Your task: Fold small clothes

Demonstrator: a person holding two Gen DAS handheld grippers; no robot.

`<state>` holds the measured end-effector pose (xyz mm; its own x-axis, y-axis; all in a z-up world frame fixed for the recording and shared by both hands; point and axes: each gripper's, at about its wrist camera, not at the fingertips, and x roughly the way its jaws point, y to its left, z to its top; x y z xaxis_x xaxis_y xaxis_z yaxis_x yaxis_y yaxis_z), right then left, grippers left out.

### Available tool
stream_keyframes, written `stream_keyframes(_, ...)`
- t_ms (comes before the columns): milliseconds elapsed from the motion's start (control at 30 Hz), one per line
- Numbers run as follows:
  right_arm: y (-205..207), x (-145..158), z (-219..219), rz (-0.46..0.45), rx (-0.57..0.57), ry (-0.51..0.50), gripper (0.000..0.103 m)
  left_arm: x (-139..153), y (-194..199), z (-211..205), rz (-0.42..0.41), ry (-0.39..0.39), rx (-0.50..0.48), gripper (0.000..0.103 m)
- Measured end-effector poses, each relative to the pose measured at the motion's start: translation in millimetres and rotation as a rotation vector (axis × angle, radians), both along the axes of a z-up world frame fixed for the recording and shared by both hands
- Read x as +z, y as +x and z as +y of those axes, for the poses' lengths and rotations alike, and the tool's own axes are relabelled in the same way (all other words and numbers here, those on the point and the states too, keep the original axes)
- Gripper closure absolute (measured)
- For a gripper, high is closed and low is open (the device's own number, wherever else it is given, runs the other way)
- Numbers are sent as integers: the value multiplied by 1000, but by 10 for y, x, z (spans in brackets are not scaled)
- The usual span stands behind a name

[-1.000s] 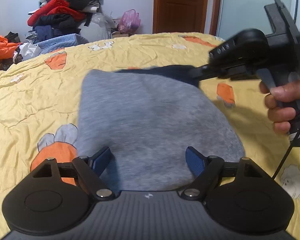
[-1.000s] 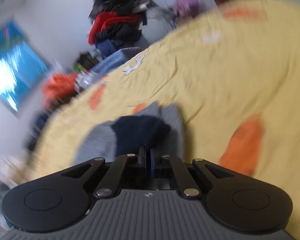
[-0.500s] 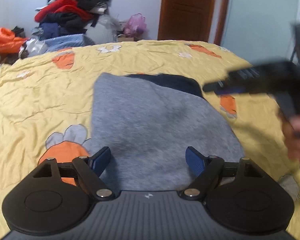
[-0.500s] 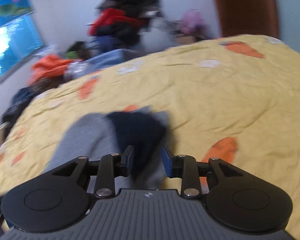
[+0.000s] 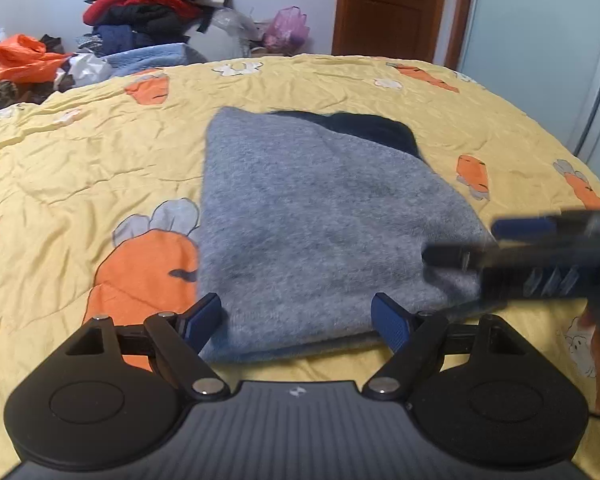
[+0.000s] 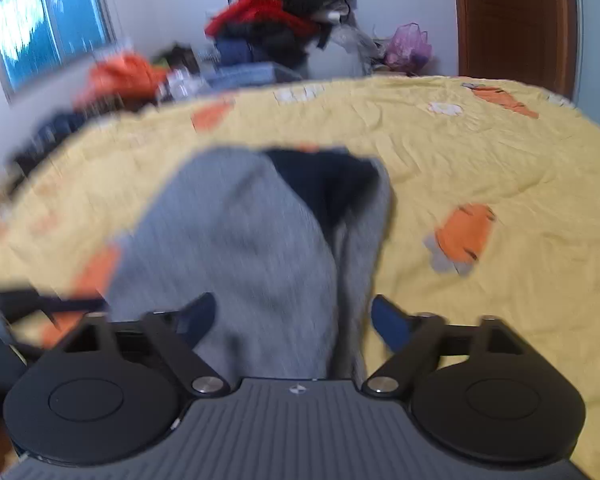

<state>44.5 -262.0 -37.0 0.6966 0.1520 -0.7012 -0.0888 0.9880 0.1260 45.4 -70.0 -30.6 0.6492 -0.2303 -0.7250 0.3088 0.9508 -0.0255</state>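
- You've a fold laid; grey garment [image 5: 320,216] lies ahead of your left gripper [image 5: 300,320], jaws wide, empty
- Right gripper [image 6: 292,320] is opening, cloth unpinched; next, grab the near edge

Your left gripper [image 5: 298,316] stands with its jaws wide apart, blue pads [image 5: 388,320] clear of the cloth. Between and beyond them lies a grey knitted garment [image 5: 320,232], folded flat on the yellow carrot-print bedspread [image 5: 80,168]; a dark navy part [image 5: 372,128] shows at its far edge. Your right gripper [image 5: 480,240] enters blurred from the right, over the garment's near right corner, jaws opening.
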Motion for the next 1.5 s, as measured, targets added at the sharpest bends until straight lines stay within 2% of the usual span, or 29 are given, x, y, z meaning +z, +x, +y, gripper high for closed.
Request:
stream_keyframes(67, -89, -55, 6, 17, -19, -10, 15, -12, -52, 21, -5, 6, 6, 21)
stream_keyframes(200, -274, -19, -61, 19, -54, 83, 9, -24, -117, 48, -18, 24, 23, 21)
stream_keyframes(400, -506, 40, 54, 35, -8, 100, 6, -53, -202, 171, -16, 7, 63, 21)
stream_keyframes(467, -583, 76, 41, 58, 20, 208, 4, -60, -243, 211, -24, 6, 75, 21)
stream_keyframes(533, -601, 41, -85, 113, 37, 427, 5, -66, -285, 265, -44, 5, 100, 20)
stream_keyframes(567, -608, 7, -136, 127, 30, 492, 2, -74, -300, 298, -52, 2, 111, 20)
stream_keyframes(600, -629, -7, -154, 112, 16, 499, 2, -90, -303, 326, -49, 0, 121, 20)
stream_keyframes(700, -694, 7, -18, 45, -52, 258, 2, -147, -330, 412, -33, -21, 145, 20)
stream_keyframes(767, -744, -15, 79, -11, -39, 158, 1, -180, -356, 440, -34, -22, 157, 20)
stream_keyframes(867, -792, -95, 81, -81, -52, 144, 1, -218, -400, 431, -57, -9, 158, 20)
stream_keyframes(967, -755, -171, 92, -85, -84, 100, 1, -241, -441, 395, -77, 11, 140, 20)
stream_keyframes(1167, -797, -284, 110, -94, -93, 78, 1, -320, -499, 354, -112, 43, 145, 20)
stream_keyframes(1333, -769, -319, 145, -98, -122, 7, 0, -368, -510, 350, -137, 47, 173, 12)
stream_keyframes(1400, -750, -331, 164, -87, -123, -7, 0, -390, -519, 340, -151, 61, 182, 7)
stream_keyframes(1500, -758, -364, 240, -91, -98, -45, 0, -407, -546, 344, -164, 65, 202, 4)
